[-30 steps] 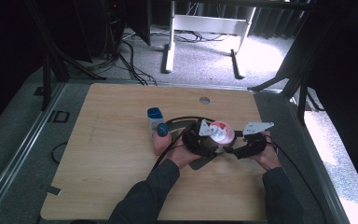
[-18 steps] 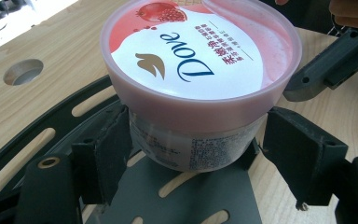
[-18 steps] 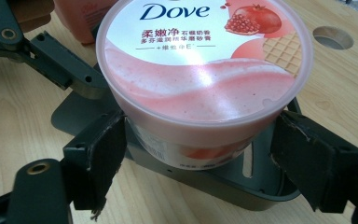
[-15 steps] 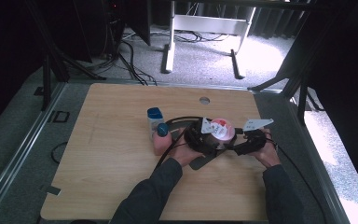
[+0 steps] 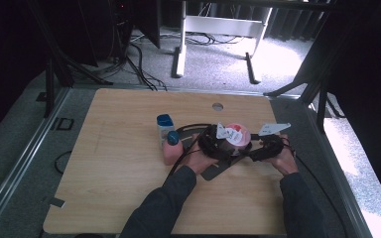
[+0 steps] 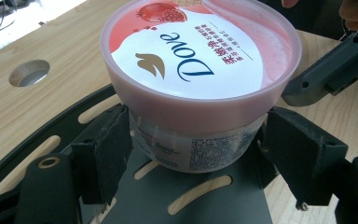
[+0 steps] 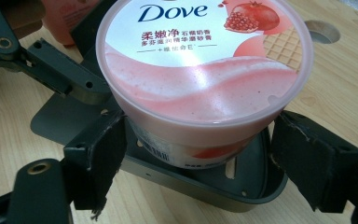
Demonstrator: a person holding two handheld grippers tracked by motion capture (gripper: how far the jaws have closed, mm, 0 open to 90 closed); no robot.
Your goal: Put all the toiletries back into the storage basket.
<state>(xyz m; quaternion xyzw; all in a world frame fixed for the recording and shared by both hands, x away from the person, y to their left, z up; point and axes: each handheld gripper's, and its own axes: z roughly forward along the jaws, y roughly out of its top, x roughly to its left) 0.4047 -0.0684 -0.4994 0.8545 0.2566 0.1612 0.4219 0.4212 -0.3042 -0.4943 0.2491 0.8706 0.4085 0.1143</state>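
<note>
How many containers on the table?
3: the Dove tub between both grippers, the pink bottle left of it, and a blue-capped bottle just behind that. Others may be hidden.

Reaching in from the near edge, both forearms angling toward the table's middle right. Left gripper [image 5: 212, 144] pointing right, its pads [image 6: 103, 154] pressing inward at both sides. Right gripper [image 5: 258, 148] pointing left and facing it, pads [image 7: 98, 156] sitting slightly parted. Hands gripping both handles, well apart.

The right hand-held gripper [image 7: 198, 158] straddles the pink Dove tub [image 7: 204, 70], jaws apart.
</note>
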